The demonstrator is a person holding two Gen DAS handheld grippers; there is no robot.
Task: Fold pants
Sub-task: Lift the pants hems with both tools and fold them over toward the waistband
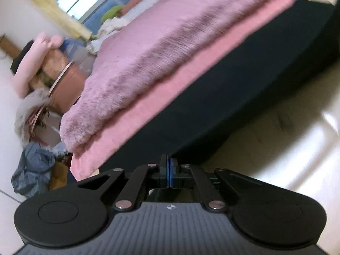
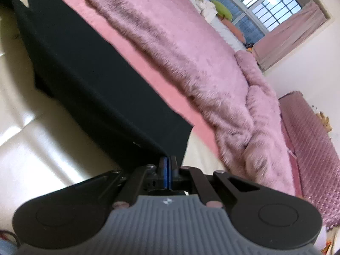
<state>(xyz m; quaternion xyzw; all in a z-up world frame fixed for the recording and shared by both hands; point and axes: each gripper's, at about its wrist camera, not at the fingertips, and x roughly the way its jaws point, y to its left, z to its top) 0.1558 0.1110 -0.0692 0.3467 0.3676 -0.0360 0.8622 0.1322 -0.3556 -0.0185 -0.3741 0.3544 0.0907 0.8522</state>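
Dark navy pants (image 1: 244,80) hang stretched out over the edge of a bed, above the floor. My left gripper (image 1: 169,159) is shut on one corner of the pants. In the right wrist view my right gripper (image 2: 168,159) is shut on the other corner of the same pants (image 2: 89,68). The cloth runs taut away from both grippers, between them and the bed.
A pink furry blanket (image 1: 170,48) over a pink sheet (image 2: 148,63) covers the bed. Glossy cream floor (image 1: 286,131) lies below. Clutter, a brown tub (image 1: 68,89) and a grey bag (image 1: 34,170) stand at the left. A pink quilted sofa (image 2: 308,144) is at the right.
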